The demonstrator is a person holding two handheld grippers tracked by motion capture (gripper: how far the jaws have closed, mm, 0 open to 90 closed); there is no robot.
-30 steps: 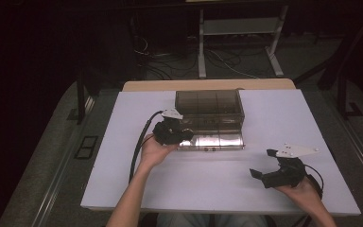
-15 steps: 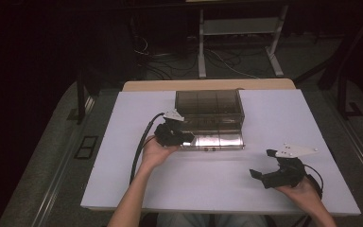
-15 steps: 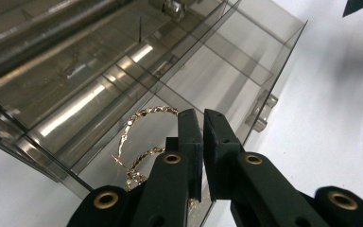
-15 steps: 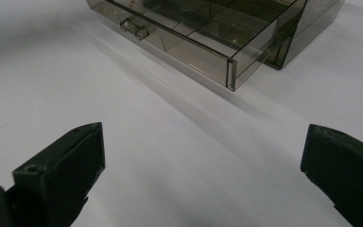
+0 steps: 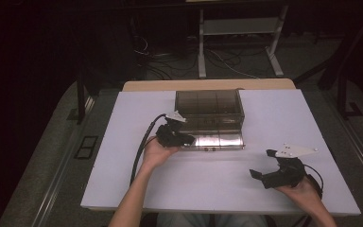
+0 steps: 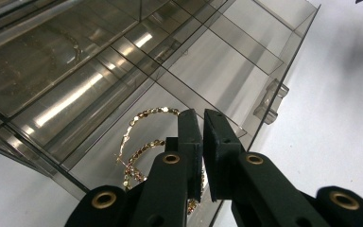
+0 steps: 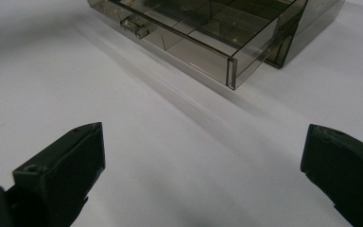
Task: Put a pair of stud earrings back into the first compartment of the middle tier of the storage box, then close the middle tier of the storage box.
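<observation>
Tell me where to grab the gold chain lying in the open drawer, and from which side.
Pinch the gold chain on one of its loops lying flat on the drawer floor. Come from above, since the clear walls and dividers block the sides. The left gripper already hangs over it, jaws nearly together.

Lab-like room: floor cables [image 5: 227, 61], metal stand [image 5: 238, 35].

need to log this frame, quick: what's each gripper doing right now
Left gripper: jaws nearly shut over the gold bracelets in the open drawer; a grip cannot be told.
Right gripper: open, empty, above the white table.
</observation>
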